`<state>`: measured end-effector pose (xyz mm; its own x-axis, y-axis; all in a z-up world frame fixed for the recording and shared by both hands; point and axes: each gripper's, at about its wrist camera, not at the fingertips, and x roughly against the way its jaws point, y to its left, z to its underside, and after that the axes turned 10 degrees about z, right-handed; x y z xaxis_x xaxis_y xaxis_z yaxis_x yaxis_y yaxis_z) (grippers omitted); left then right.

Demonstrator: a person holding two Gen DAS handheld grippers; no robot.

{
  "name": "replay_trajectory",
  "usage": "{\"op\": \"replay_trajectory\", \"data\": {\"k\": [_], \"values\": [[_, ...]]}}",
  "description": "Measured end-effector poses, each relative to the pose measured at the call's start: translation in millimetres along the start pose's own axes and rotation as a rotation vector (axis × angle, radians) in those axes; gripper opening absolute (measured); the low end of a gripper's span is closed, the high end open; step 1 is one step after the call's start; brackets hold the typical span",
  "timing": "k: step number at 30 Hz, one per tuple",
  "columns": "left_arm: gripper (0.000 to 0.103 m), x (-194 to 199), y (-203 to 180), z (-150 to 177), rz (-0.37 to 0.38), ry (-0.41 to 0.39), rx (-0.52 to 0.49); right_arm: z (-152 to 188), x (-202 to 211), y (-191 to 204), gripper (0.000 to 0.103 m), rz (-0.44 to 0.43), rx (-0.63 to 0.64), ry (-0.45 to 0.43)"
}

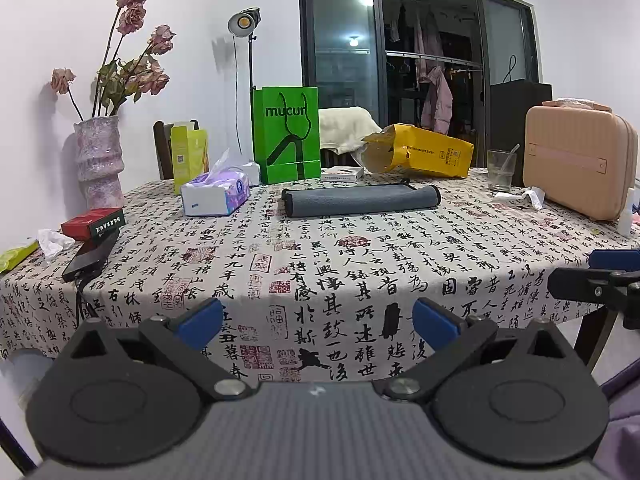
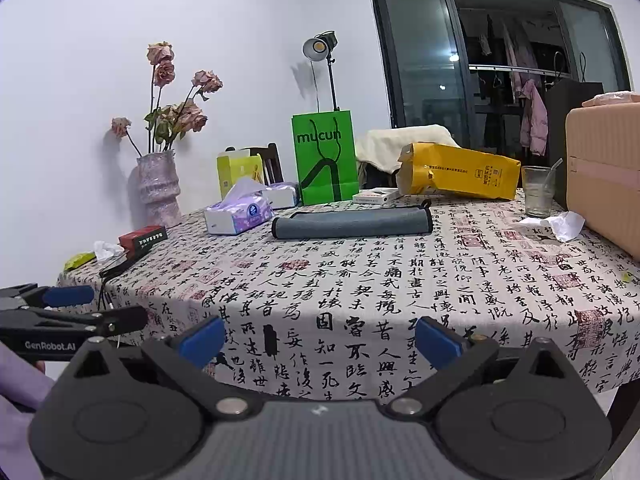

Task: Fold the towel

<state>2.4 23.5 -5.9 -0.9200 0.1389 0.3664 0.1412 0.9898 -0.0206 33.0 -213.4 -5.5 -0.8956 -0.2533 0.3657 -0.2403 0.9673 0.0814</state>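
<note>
A grey towel (image 1: 362, 199) with dark trim lies folded into a long narrow strip at the far middle of the table; it also shows in the right wrist view (image 2: 352, 221). My left gripper (image 1: 318, 320) is open and empty, held off the table's near edge, well short of the towel. My right gripper (image 2: 320, 340) is open and empty too, also back from the near edge. Each gripper shows at the side of the other's view.
The table (image 1: 360, 272) wears a calligraphy-print cloth. Behind the towel stand a green bag (image 1: 286, 134), a yellow bag (image 1: 420, 154) and a small flat box. A tissue pack (image 1: 216, 194), vase, red box and phone are left; a glass (image 1: 500, 170) and pink case (image 1: 580, 160) right.
</note>
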Motion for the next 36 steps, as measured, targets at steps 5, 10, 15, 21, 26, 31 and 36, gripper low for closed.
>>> {"op": "replay_trajectory", "data": {"k": [5, 10, 15, 21, 26, 31, 36], "values": [[0.103, -0.6, 0.3, -0.1, -0.001, 0.000, -0.001, 0.8, -1.1, 0.0, 0.102, -0.001, 0.000, 0.006], [0.103, -0.4, 0.1, -0.1, -0.001, 0.000, -0.001, 0.7, -1.3, -0.2, 0.102, -0.001, 0.000, 0.005], [0.103, -1.0, 0.3, 0.2, -0.002, -0.001, -0.002, 0.8, -1.7, -0.4, 0.103, -0.001, -0.001, 0.007], [0.103, -1.0, 0.2, 0.3, -0.002, -0.001, -0.002, 1.5, -2.6, -1.2, 0.103, -0.001, -0.002, 0.010], [0.103, -1.2, 0.3, 0.4, -0.001, -0.001, -0.002, 1.6, -2.6, -1.3, 0.103, -0.001, -0.001, 0.010], [0.103, -1.4, 0.8, -0.3, -0.002, -0.002, -0.003, 1.8, -2.9, -2.1, 0.103, -0.001, 0.002, 0.008], [0.103, -1.5, 0.7, -0.2, -0.001, -0.002, -0.003, 1.7, -3.0, -2.1, 0.103, -0.001, 0.002, 0.009]]}}
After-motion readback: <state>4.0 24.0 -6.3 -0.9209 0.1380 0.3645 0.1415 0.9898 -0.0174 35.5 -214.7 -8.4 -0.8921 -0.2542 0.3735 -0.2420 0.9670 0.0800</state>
